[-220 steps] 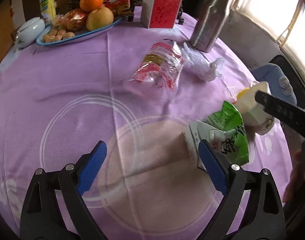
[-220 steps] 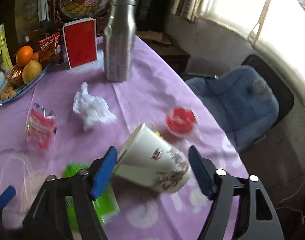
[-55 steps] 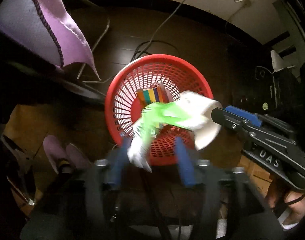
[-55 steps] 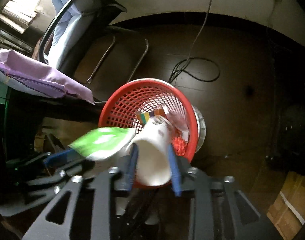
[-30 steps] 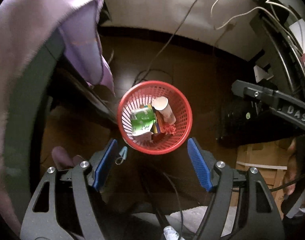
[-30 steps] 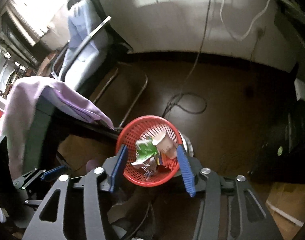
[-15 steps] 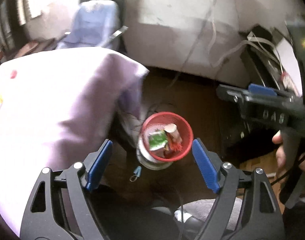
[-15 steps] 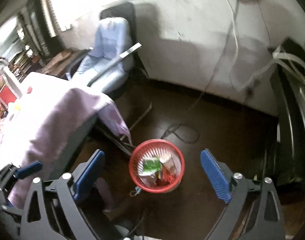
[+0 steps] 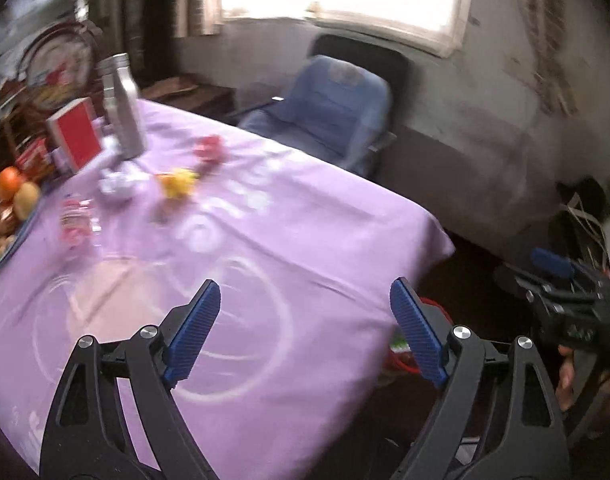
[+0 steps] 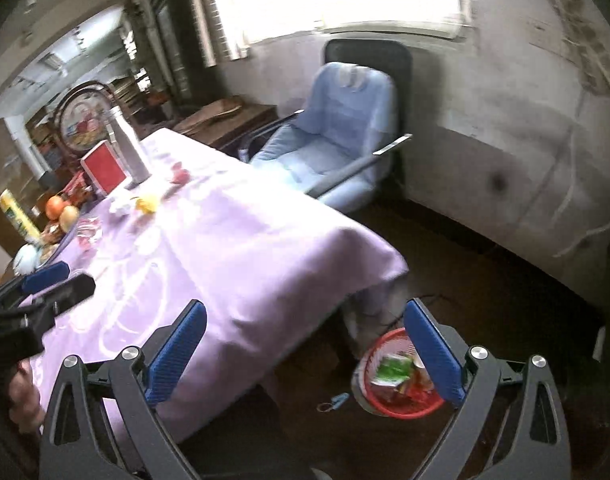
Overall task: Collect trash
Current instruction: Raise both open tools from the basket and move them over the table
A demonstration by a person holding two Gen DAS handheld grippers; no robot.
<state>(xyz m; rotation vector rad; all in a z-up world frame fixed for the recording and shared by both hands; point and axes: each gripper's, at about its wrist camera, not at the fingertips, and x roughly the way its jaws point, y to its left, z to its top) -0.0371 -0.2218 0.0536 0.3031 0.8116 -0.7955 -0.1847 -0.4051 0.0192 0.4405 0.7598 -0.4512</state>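
My left gripper (image 9: 305,320) is open and empty above the purple tablecloth (image 9: 265,248). My right gripper (image 10: 305,344) is open and empty off the table's corner. On the far part of the table lie a crumpled white wrapper (image 9: 115,184), a red and clear snack bag (image 9: 75,224), a yellow scrap (image 9: 177,182) and a red lid (image 9: 207,148). The red basket (image 10: 389,404) stands on the floor under the table corner and holds the green packet (image 10: 393,370) and the paper cup. Only a sliver of the basket (image 9: 433,304) shows in the left wrist view.
A steel bottle (image 9: 123,112), a red box (image 9: 75,138) and a fruit plate (image 9: 13,200) stand at the table's far left. A blue chair (image 10: 337,136) stands beyond the table. The other gripper (image 9: 565,292) shows at the right edge. Cables lie on the dark floor.
Both grippers have risen from looking down at the basket to looking across the table. The packet and the cup, dropped earlier, stay in the basket. Both stay open.
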